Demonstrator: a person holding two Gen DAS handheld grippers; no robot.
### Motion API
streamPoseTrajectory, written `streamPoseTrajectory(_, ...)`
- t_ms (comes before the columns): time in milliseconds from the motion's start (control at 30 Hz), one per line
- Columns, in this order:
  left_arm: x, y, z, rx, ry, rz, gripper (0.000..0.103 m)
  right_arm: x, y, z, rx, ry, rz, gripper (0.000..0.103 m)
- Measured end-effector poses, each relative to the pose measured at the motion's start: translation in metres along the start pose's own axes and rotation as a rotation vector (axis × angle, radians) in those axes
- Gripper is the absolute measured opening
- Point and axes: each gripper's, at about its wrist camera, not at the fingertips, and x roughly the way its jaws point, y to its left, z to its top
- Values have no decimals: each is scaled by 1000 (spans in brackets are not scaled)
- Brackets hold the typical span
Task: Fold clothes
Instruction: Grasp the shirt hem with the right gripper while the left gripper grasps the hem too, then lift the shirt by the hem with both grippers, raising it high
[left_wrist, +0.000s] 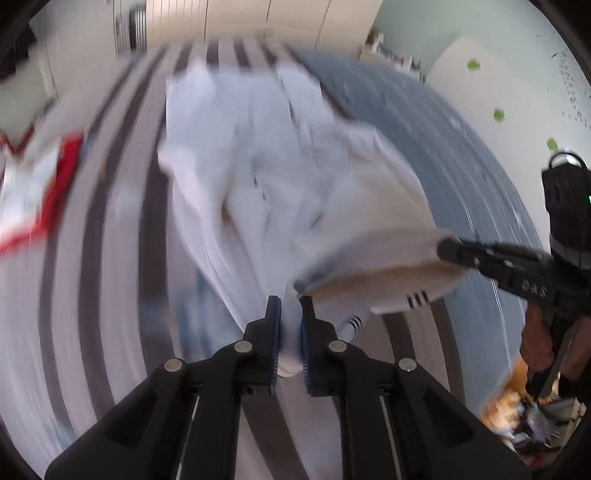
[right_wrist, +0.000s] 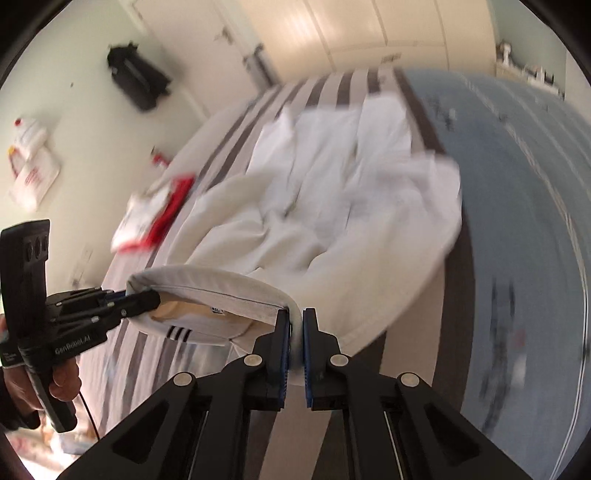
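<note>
A white garment (left_wrist: 258, 166) with a small three-stripe black mark lies spread and rumpled on the bed, blurred in both views. Its near hem or waistband is lifted off the bed and stretched between the two grippers. My left gripper (left_wrist: 290, 306) is shut on one end of that edge, with white cloth pinched between its blue pads. The right gripper (right_wrist: 295, 317) is shut on the other end of the white garment (right_wrist: 332, 192). Each gripper shows in the other's view: the right gripper (left_wrist: 445, 249) at the right, the left gripper (right_wrist: 151, 297) at the left, each held by a hand.
The bed has a grey-and-white striped cover (left_wrist: 110, 258) and a blue blanket (left_wrist: 461, 147) on the right. A red-and-white item (right_wrist: 155, 214) lies near the bed's left edge. On the floor are a black bag (right_wrist: 136, 77) and a white plastic bag (right_wrist: 33, 173). Clutter (left_wrist: 535, 417) lies at the lower right.
</note>
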Motion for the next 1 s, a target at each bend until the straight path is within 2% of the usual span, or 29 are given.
streamPoseTrajectory(67,6,-4,-48,-21,90,6,8,-2,11,-44,-1,89,2,5)
streamPoseTrajectory(133,18,-6,-84,-10,138,31,9,15,12,-86,17,195,0,5)
streamPoseTrajectory(200,29,-6,-104,2,161,62,10,32,12,-119,-2,278,-37,5)
streamPoseTrajectory(267,32,-1,-113,-38,176,53,10,44,10,-141,-14,330,-65,5)
streamPoseTrajectory(367,21,6,-124,-99,162,19,15,35,1,-144,3,296,-79,7)
streamPoseTrajectory(433,14,10,-129,-109,156,34,25,27,-7,-143,21,266,-92,12)
streamPoseTrajectory(500,14,23,-125,-148,142,51,30,22,-20,-136,72,244,-102,29)
streamPoseTrajectory(600,18,48,-108,-245,85,74,30,21,-40,-123,167,204,-92,39)
streamPoseTrajectory(700,25,67,-88,-336,20,52,33,33,-61,-111,295,191,-35,40)
streamPoseTrajectory(733,31,69,-86,-341,21,40,37,39,-65,-109,336,198,-7,40)
streamPoseTrajectory(800,43,72,-82,-351,28,19,41,52,-68,-108,369,215,36,40)
streamPoseTrajectory(933,71,73,-90,-362,79,-2,41,77,-67,-109,377,257,65,41)
streamPoseTrajectory(1000,76,76,-94,-372,80,1,41,86,-67,-110,383,265,72,42)
